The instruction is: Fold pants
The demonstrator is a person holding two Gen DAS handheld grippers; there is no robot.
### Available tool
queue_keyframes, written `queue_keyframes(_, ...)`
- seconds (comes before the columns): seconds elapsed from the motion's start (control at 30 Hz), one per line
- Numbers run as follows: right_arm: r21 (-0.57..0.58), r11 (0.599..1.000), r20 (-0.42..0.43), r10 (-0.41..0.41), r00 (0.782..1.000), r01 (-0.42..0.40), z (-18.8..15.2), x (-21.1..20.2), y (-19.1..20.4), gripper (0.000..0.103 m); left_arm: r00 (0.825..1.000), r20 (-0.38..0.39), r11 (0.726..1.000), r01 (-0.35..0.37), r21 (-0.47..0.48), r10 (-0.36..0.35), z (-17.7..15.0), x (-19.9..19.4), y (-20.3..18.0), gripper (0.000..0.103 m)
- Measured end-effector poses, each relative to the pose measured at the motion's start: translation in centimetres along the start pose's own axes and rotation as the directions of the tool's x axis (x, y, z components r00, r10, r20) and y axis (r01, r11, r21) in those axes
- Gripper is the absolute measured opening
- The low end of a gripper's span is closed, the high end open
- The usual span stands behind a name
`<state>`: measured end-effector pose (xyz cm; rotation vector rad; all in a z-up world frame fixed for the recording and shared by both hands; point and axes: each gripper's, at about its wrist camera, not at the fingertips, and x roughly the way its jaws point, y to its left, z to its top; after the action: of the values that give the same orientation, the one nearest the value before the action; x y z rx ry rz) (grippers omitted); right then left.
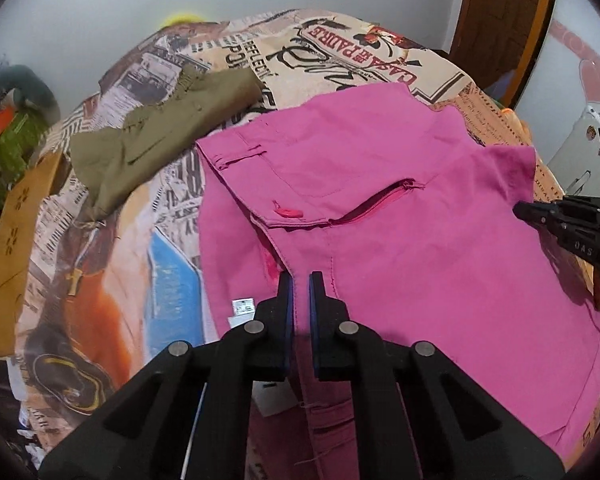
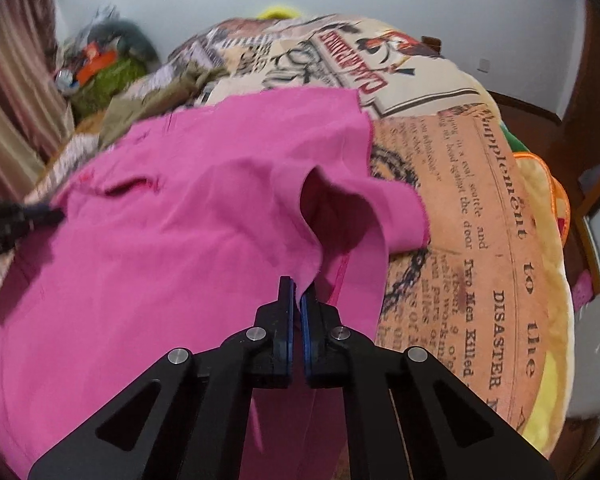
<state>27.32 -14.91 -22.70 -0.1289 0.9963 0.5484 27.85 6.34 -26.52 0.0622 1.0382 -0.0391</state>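
The pink pants (image 1: 400,240) lie spread on a bed with a newspaper-print cover (image 1: 340,52), waist, button and open zipper facing up. My left gripper (image 1: 302,280) is shut on the pink fabric near the waistband seam. My right gripper (image 2: 298,290) is shut on a lifted edge of the pink pants (image 2: 180,240) at their right side, where the cloth bunches into a fold. The right gripper also shows at the right edge of the left wrist view (image 1: 518,210). The left gripper shows at the left edge of the right wrist view (image 2: 56,214).
An olive-green garment (image 1: 152,136) lies on the bed cover beyond the pants to the left. A brown cardboard piece (image 1: 16,240) sits at the bed's left edge. Clutter (image 2: 100,68) is piled by the wall. A wooden door (image 1: 504,20) stands at back right.
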Motion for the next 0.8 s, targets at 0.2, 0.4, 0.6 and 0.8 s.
queue_keyframes(0.2,0.006,1.0,-0.041,0.01,0.999,-0.01,-0.8,-0.2,-0.1,0.002,0.999,-0.038,0.998,0.01,-0.065,-0.013,-0.5,0.4,1.8,0.006)
queue_keyframes(0.4,0.108,0.992,-0.054,0.07,0.996,-0.064,-1.4,0.1,-1.1,0.002,0.998,-0.061,0.997,0.02,-0.074,-0.024,-1.3,1.2,1.6,0.006)
queue_keyframes(0.6,0.096,0.995,-0.058,0.035,0.998,-0.029,-1.4,-1.0,-0.4,0.01,0.996,-0.062,0.993,0.054,-0.108,-0.061,-1.4,-0.4,2.2,0.011)
queue_keyframes(0.8,0.137,0.991,0.019,0.003,1.0,-0.005,-0.7,-3.9,-1.3,0.043,0.998,-0.035,0.986,0.052,-0.156,-0.059,-0.8,-1.8,3.8,0.013)
